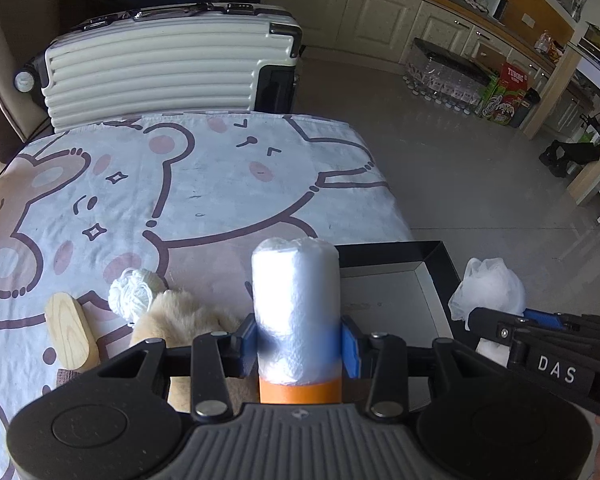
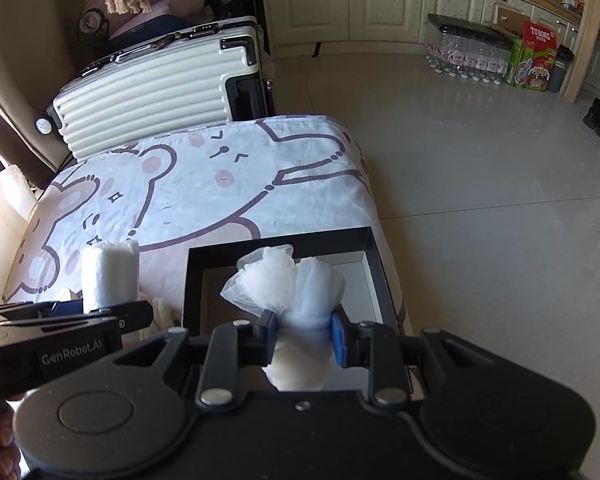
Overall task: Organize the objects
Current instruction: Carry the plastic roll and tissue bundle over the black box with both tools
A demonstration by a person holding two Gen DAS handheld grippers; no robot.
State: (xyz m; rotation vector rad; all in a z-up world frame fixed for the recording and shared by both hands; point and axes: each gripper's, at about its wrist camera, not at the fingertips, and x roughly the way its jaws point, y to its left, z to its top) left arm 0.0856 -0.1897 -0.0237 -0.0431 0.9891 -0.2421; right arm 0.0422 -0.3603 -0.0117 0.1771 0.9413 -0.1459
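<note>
Left claw (image 1: 299, 344) nearest the lens, pinching a roll of plastic bags (image 1: 296, 304) btwn blue pads; roll white w/ orange band at its near end. Long axis runs straight out along the fingers, far end up and away from the camera.

Right claw (image 2: 303, 338) clamped on a white mesh bundle (image 2: 288, 284), gathered neck btwn the pads, frills fanning out beyond them.

Black box (image 2: 276, 245), open-topped, sits at the near right corner of the bear-print cloth (image 1: 204, 184) covering the counter. In the right wrist view, box lies directly ahead of and below the mesh bundle, so right claw is the nearer of the two. Roll is just left of the box's left wall; from the left wrist view box interior shows to the right behind the roll.

Loose on cloth, left of roll: wooden piece (image 1: 71, 330), ball of white yarn (image 1: 134, 292), beige plush item (image 1: 180, 316).

Judgement: both loads look bound for the box. Bundle needs mostly a drop down; roll needs a shift rightward, and its length may need laying along the box floor.
</note>
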